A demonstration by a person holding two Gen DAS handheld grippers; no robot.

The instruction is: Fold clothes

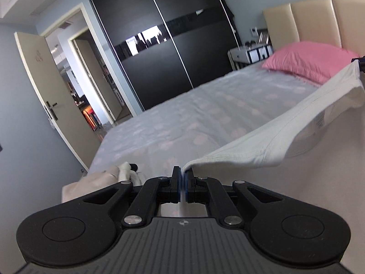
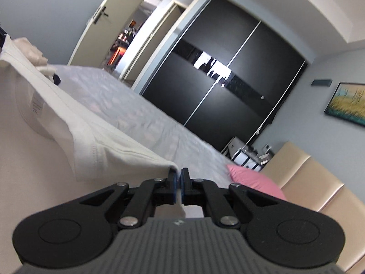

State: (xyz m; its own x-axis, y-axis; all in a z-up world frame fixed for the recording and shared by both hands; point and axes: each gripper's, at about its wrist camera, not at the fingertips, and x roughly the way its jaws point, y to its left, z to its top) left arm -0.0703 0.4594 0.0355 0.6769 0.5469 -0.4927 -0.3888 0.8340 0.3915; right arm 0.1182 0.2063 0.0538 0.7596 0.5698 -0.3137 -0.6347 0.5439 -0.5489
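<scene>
Both grippers, left gripper (image 1: 183,178) and right gripper (image 2: 178,178), are clamped on one white T-shirt (image 1: 269,134), stretched above the bed (image 1: 182,118). Neck label (image 2: 36,107) unreadable. Only the right view shows a painting (image 2: 346,105) beyond the bed.

white garment (image 1: 262,137), stretched taut, held aloft

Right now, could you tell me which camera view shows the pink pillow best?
The left wrist view: the pink pillow lies nearly whole against the headboard, cut only by the white garment. In the right wrist view it is partly hidden behind the right gripper.
</scene>
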